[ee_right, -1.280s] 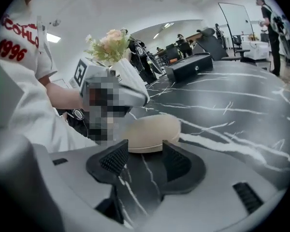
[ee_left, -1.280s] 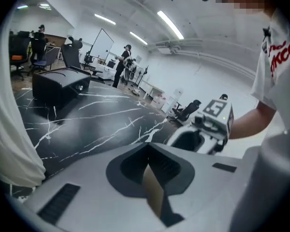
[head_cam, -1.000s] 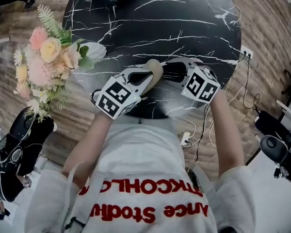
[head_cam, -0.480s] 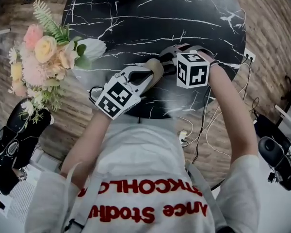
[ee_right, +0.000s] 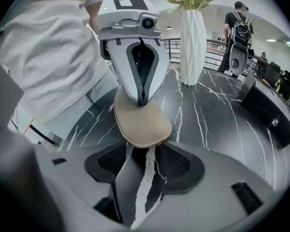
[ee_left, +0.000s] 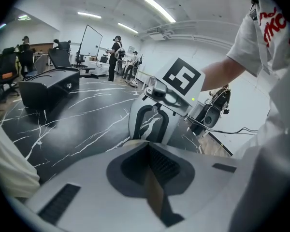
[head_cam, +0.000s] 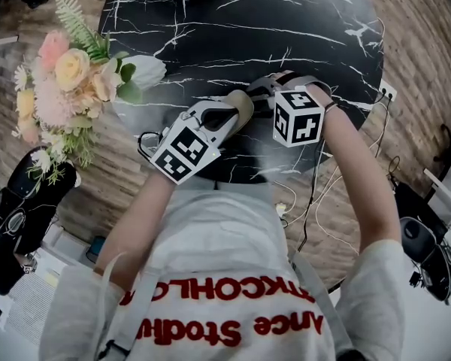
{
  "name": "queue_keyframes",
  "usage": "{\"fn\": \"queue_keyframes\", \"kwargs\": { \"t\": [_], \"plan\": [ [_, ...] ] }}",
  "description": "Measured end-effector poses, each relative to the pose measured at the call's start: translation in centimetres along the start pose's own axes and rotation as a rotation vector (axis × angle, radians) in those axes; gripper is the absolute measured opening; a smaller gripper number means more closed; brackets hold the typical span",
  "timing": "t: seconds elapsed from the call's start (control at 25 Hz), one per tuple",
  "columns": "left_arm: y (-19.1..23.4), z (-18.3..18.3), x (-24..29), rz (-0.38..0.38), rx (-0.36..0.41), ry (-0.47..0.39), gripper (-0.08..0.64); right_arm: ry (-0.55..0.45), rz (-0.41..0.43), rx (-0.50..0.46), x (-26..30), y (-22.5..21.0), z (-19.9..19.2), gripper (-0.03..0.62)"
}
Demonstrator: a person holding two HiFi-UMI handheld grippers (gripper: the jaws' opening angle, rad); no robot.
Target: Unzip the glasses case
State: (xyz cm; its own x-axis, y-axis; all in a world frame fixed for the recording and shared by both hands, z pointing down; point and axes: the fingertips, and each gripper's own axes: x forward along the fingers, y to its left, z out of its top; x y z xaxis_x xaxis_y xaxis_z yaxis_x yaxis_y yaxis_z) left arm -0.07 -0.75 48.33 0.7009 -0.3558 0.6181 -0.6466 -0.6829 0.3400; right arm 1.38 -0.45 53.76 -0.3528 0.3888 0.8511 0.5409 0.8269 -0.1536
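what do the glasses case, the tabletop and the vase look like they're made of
Glasses case: tan, matte and smooth, like faux leather or coated fabric; can't tell which.
Tabletop: black with white veins and glossy reflections; marble or a marble-look slab.
Vase: white with twisted ridges, likely ceramic.

The case [head_cam: 243, 105] is at the near edge of the desk [head_cam: 286, 21]. Left of it, by the desk's left rim, stands a vase [head_cam: 144, 72] with flowers [head_cam: 68, 70] in it. A box [ee_left: 48, 87] sits at the far edge. Cables [head_cam: 323, 201] lie on the floor [head_cam: 413, 43], right of the desk.
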Motion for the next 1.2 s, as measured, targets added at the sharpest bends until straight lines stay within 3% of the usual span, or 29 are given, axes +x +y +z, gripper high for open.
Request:
{"fn": "queue_keyframes", "kwargs": {
  "t": [0.2,0.52,0.8,1.0,1.2],
  "plan": [
    [0.0,0.0,0.0,0.000,-0.001,-0.002,0.002,0.029,-0.046,-0.050,-0.1,0.0,-0.4,0.186],
    [0.0,0.0,0.0,-0.004,-0.005,0.001,0.002,-0.034,-0.149,0.059,-0.4,0.7,-0.6,0.110],
    [0.0,0.0,0.0,-0.005,-0.008,0.004,0.002,-0.112,-0.268,0.227,-0.6,1.2,-0.6,0.059],
    [0.2,-0.1,-0.1,-0.011,-0.009,0.002,0.002,-0.152,-0.345,0.280,0.0,2.8,0.5,0.017],
    [0.1,-0.1,-0.1,-0.031,-0.016,-0.002,0.002,-0.274,-0.455,0.530,-0.8,2.6,0.3,0.032]
  ]
}}
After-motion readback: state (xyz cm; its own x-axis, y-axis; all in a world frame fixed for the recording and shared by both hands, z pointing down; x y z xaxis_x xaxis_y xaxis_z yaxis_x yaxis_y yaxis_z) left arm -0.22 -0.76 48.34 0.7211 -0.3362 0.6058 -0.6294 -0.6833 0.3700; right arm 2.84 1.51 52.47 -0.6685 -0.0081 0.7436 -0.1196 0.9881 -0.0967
